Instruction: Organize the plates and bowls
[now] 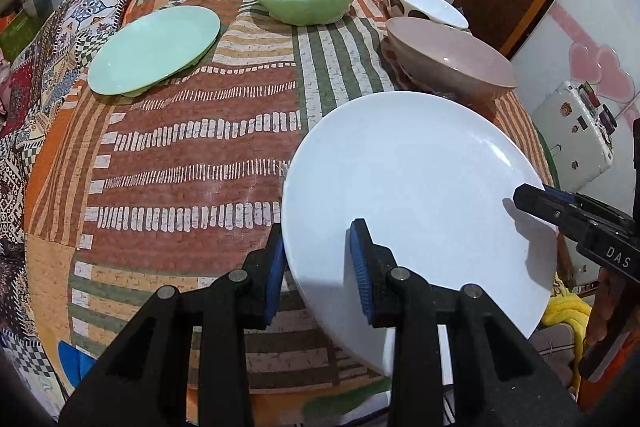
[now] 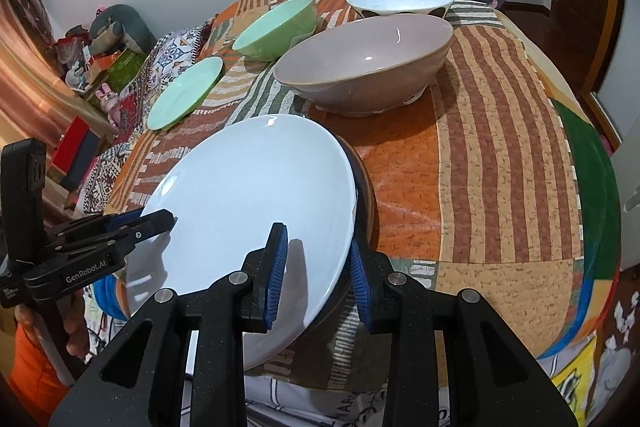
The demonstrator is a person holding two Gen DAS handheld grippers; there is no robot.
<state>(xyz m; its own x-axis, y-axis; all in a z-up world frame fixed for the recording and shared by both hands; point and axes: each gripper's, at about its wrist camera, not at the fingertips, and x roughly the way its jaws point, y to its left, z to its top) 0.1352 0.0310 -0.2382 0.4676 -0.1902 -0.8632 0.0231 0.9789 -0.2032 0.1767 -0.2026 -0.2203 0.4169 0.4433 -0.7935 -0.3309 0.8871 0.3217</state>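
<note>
While both claws, left claw (image 1: 318,273) and right claw (image 2: 318,277), clamped the white plate's (image 1: 412,183) rim, uneven pulling risked it slipping onto the bed (image 1: 192,155).

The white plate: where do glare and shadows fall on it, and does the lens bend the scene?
Left wrist view: the white plate carries a thin glare streak near its far right rim and the right gripper casts a shadow on it; the table edge bows strongly. Right wrist view: small reflections near the plate's rims, and a finger's shadow.

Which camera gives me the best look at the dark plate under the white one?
The right wrist view: the dark plate shows as a crescent of rim past the white plate. In the left wrist view the white plate hides it entirely.
</note>
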